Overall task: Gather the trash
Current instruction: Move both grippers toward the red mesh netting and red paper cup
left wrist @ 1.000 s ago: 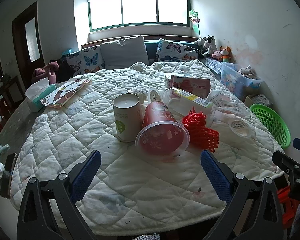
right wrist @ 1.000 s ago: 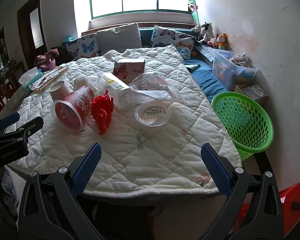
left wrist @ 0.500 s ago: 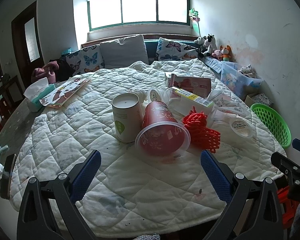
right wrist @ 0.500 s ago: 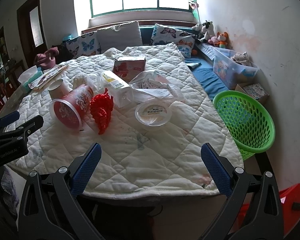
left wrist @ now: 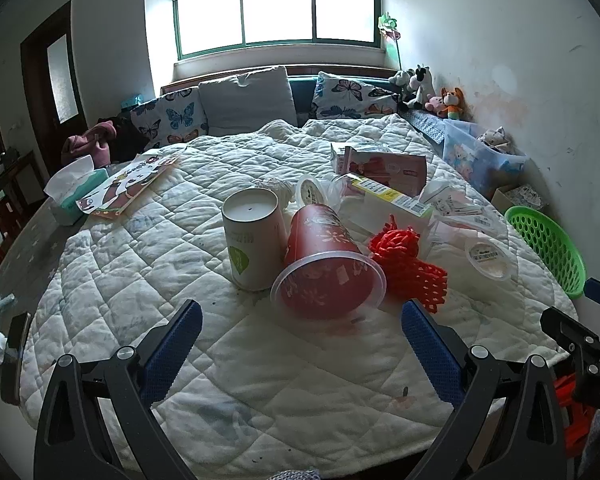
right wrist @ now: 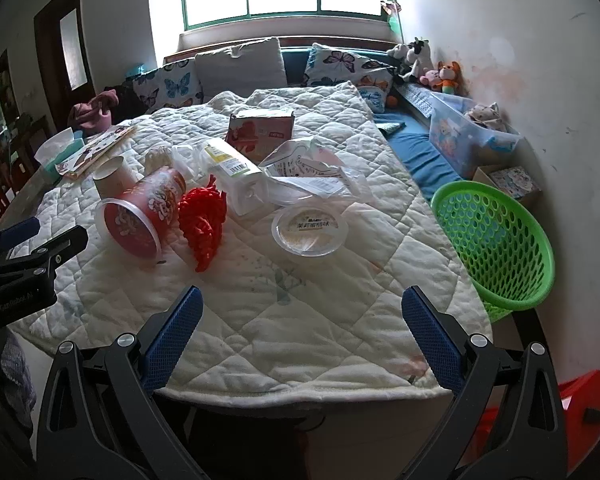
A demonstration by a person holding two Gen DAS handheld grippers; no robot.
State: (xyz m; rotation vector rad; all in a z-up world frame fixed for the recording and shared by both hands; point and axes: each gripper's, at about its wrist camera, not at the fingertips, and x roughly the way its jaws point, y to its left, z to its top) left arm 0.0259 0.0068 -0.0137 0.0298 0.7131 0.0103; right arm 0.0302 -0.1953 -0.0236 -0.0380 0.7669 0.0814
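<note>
Both grippers are seen spread wide and empty: the left gripper (left wrist: 300, 344) is held low at the near edge of the quilt-covered table (left wrist: 260, 380), and the right gripper (right wrist: 300, 320) is held over the near right corner of the same table. Nothing is carried by either one, so the collecting is judged to be at its very start. All the trash is still found lying in a cluster near the middle of the quilt: a red plastic cup (left wrist: 326, 264) tipped on its side with its mouth toward the near edge, a white paper canister (left wrist: 252, 240) standing upright and touching it on the left, a red foam net (left wrist: 410, 268) just to its right, a round clear lid (right wrist: 310, 230) farther right, and behind these a long carton (right wrist: 236, 172), crumpled plastic wrappers (right wrist: 312, 176) and a red box (right wrist: 260, 132). The green basket (right wrist: 496, 248) beside the table's right edge is taken to be the bin. Its inside is opened to view only by the right wrist camera, where no trash can be made out in it; in the left wrist view just its rim is caught. A tissue box (left wrist: 76, 196) and a picture book (left wrist: 128, 184) at the far left are shown more plainly by the left wrist camera.
</note>
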